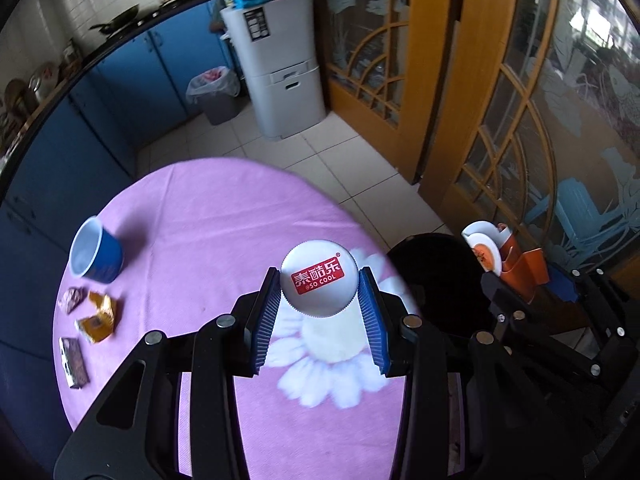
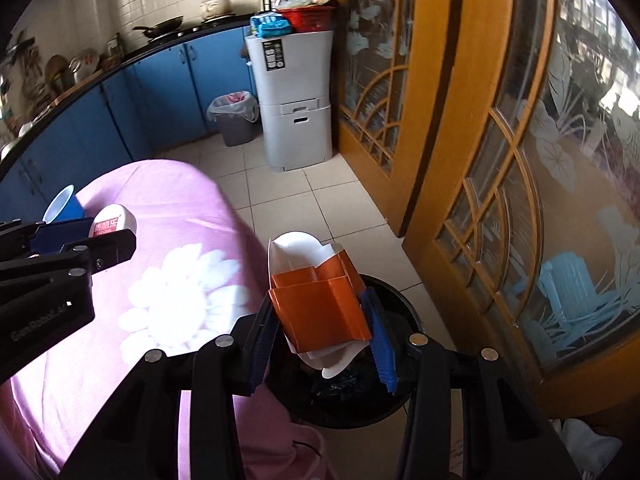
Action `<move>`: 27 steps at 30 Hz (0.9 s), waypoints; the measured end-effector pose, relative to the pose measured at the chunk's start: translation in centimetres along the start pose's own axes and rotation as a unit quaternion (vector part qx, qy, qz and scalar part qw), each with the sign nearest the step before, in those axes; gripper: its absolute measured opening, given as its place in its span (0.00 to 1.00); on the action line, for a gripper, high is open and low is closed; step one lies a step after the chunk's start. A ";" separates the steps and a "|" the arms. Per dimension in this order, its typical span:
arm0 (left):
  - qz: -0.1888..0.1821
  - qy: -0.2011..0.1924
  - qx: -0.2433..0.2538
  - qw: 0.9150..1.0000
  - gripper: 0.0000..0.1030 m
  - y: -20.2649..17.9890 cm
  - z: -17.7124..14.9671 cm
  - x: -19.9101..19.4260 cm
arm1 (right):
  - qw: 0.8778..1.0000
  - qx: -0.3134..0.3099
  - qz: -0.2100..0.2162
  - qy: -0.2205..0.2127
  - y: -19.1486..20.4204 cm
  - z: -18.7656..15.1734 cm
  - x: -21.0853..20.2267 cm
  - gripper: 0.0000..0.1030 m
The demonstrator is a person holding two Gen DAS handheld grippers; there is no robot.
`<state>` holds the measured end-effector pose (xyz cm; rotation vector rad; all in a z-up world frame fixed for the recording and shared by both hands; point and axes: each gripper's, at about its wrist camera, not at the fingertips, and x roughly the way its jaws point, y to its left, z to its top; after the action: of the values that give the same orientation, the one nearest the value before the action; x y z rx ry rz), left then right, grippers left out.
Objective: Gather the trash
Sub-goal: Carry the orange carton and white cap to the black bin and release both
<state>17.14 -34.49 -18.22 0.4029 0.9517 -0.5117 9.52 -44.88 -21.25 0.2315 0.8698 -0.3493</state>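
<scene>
Left wrist: left gripper (image 1: 319,306) clamps white bottle (image 1: 319,278); right gripper (image 2: 320,332) jaws part-open w/ orange box (image 2: 320,308) between, over black bin (image 2: 404,308).

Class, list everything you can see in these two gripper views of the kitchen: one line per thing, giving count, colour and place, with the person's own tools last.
table: one, pink flowered cloth, foreground
white bottle: one, white with red label, between left gripper's pads
orange carton: one, orange and white, between right gripper's pads, above black bin
black bin: one, black, floor beside table
blue cup: one, blue, white inside, table's far left
wrappers: three, yellow and dark, table, near cup
grey bin: one, clear liner, by cabinets
white cabinet: one, against door frame
left gripper: black, blue pads
right gripper: black, blue pads
</scene>
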 end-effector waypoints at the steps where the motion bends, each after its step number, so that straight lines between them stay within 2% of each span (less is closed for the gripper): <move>1: 0.000 0.000 0.003 1.000 0.40 -0.4 0.2 0.1 | 1.000 0.003 0.006 0.001 -0.3 0.0 0.1 0.68; 2: 0.000 0.000 0.007 1.000 0.40 -1.0 0.5 0.3 | 1.000 0.008 0.010 0.000 -0.7 0.0 0.2 0.81; 18: -0.028 0.004 0.051 0.998 0.41 -7.8 3.4 1.9 | 0.997 0.072 0.001 0.001 -6.8 -0.7 0.9 0.81; 20: -0.031 0.003 0.057 0.998 0.46 -8.4 3.7 1.9 | 0.997 0.078 -0.003 0.002 -7.4 -0.9 1.0 0.81; 21: -0.034 0.002 0.057 0.998 0.55 -8.7 3.8 1.9 | 0.997 0.082 -0.004 0.003 -7.8 -1.1 1.0 0.81; 22: -0.037 0.001 0.057 0.998 0.68 -9.0 3.9 1.9 | 0.996 0.085 -0.005 0.004 -8.1 -1.2 1.0 0.81; 24: -0.044 -0.007 0.053 0.998 0.82 -9.3 4.2 1.6 | 0.996 0.089 -0.008 0.006 -8.6 -1.3 1.1 0.81; 27: -0.038 -0.015 0.056 0.998 0.85 -9.6 4.4 1.4 | 0.995 0.096 -0.007 0.008 -9.0 -1.4 1.0 0.81</move>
<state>15.13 -44.95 -18.06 0.4594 0.9139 -0.6414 5.65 -52.90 -23.42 0.4058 0.8543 -0.4458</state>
